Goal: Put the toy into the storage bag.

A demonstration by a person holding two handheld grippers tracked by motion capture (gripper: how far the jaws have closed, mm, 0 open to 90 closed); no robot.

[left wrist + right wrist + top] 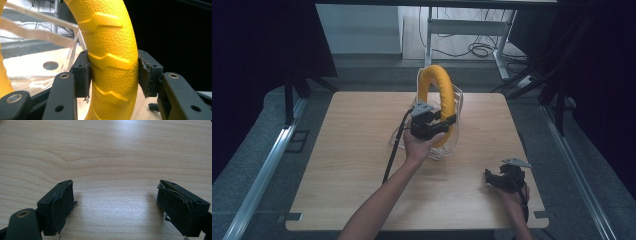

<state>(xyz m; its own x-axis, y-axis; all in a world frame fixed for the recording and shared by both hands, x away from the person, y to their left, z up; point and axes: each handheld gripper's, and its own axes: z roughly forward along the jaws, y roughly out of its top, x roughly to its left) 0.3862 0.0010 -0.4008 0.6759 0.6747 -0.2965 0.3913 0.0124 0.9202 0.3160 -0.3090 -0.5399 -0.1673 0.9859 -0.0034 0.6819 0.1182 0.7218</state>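
High view: left tongs (443, 123) gripping yellow ring (438, 85).

Left gripper (432, 126) clamped on upright yellow ring (438, 85) in clear packaging (458, 107); right gripper (504, 177) on wooden table (352, 150).

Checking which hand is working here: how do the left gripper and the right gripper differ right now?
The left gripper is shut on the yellow ring; the right gripper stands open with nothing between its jaws. In the high view the left gripper is raised near the table's middle, beside clear plastic packaging, while the right gripper sits low by the wooden table's near right edge. Both have black jaws.
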